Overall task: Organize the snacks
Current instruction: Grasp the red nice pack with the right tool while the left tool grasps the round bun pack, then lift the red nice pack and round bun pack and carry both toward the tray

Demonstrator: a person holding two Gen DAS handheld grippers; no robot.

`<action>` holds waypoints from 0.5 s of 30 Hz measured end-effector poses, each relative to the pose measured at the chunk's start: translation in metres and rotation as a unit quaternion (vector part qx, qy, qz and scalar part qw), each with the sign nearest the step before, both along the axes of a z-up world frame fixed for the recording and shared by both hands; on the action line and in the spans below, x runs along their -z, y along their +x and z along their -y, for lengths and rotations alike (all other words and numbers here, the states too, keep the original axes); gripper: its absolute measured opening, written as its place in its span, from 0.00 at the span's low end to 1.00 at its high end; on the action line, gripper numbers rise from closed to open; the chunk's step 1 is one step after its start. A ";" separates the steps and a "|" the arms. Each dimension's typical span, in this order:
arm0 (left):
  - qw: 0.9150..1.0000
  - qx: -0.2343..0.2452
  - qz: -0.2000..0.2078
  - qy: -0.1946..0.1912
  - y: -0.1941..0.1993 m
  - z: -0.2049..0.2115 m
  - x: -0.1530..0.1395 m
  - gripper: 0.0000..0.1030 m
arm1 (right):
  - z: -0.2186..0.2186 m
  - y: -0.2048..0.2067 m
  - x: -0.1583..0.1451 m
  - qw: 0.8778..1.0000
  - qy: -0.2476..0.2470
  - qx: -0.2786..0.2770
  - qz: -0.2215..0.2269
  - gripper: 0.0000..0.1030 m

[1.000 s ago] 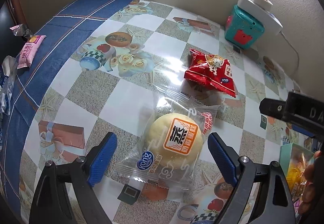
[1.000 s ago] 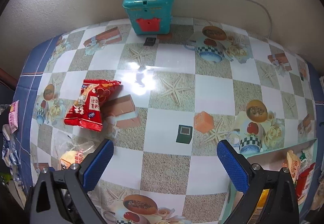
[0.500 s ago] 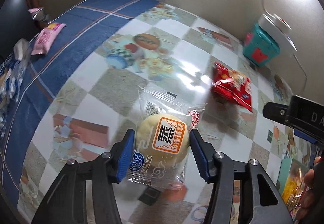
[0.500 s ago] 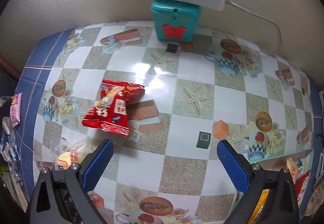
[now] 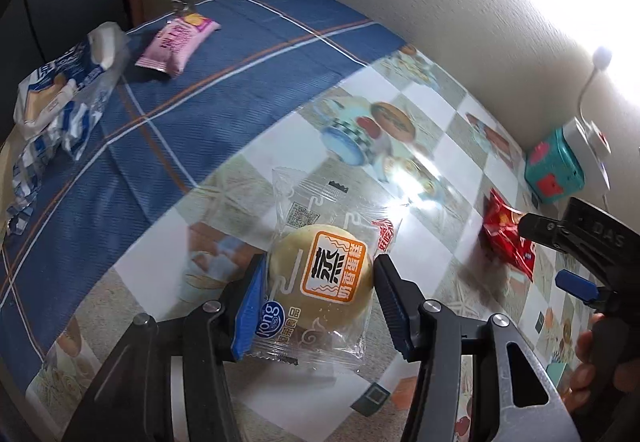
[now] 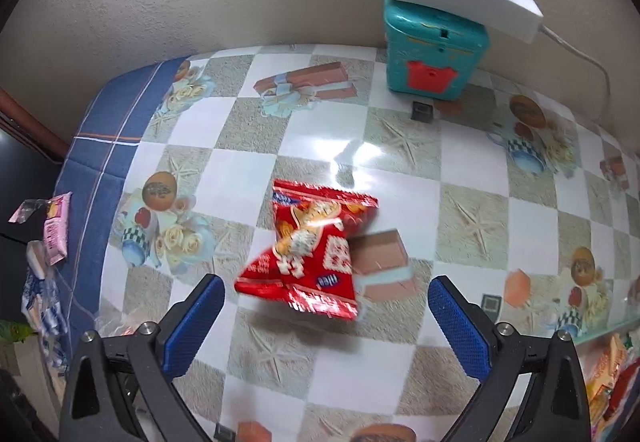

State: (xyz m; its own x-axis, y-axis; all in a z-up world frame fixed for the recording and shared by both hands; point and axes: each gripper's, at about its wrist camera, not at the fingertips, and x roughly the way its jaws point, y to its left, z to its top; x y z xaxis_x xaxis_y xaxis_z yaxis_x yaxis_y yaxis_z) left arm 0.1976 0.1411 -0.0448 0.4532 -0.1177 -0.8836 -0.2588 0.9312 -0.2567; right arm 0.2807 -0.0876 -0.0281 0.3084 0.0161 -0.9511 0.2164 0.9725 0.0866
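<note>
Left tool (image 5: 318, 282) grips the wrapped steamed cake (image 5: 322, 278) across its width, ready for lifting. Right tool (image 6: 326, 318) stands wide, straddling the red snack packet (image 6: 310, 248) on the table (image 6: 480, 210).

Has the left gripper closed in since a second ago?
Yes. The left gripper has closed inward from wide open onto the wrapped bun, which stays on the same checkered tablecloth squares.

Teal toy box (image 6: 434, 60) against the wall, carrying a white power strip (image 6: 460, 8). Checkered patterned tablecloth (image 6: 400, 170) covers the table.
</note>
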 end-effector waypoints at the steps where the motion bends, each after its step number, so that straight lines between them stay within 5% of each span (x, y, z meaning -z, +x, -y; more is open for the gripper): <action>1: 1.000 -0.003 0.001 -0.002 -0.001 -0.003 -0.001 0.54 | -0.003 0.003 0.003 1.000 -0.001 0.003 0.001 0.99; 15: 1.000 -0.016 -0.007 -0.011 0.000 -0.019 0.006 0.54 | -0.005 0.015 0.023 1.000 -0.004 0.023 -0.018 0.62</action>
State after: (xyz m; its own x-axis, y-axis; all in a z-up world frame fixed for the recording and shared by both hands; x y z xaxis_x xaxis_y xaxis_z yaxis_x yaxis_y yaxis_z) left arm 0.1981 0.1606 -0.0513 0.4451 -0.1233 -0.8869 -0.2915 0.9166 -0.2737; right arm 0.2952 -0.0825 -0.0510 0.2739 -0.0062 -0.9617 0.2647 0.9618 0.0692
